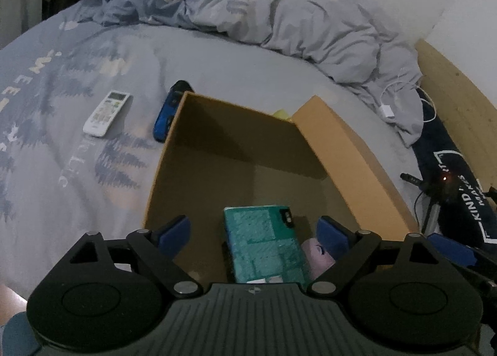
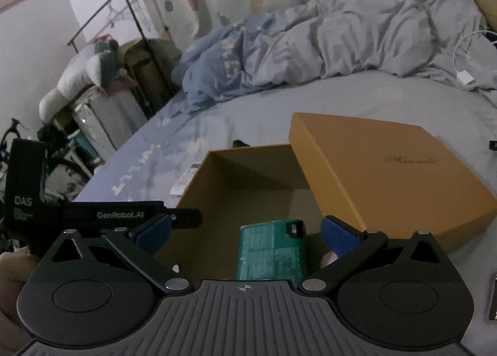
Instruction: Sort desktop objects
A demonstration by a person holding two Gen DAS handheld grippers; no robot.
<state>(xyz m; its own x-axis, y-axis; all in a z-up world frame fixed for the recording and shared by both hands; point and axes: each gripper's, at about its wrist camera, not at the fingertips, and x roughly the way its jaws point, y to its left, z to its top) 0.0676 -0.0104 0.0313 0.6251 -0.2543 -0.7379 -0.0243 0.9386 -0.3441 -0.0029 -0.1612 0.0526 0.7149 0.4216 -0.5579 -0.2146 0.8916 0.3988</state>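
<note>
While both your left gripper [image 1: 253,233] and right gripper [image 2: 247,233] gape empty, pinch the stiff, light remote [image 1: 106,113] across its narrow sides (slippery plastic).

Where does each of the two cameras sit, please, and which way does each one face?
Left wrist: rides the open left gripper, looking down into the cardboard box, remote on the bed beyond.
Right wrist: rides the open right gripper above the same box, facing the lid; the left gripper crosses its left side.
Shared: green packet, box, duvet.
</note>
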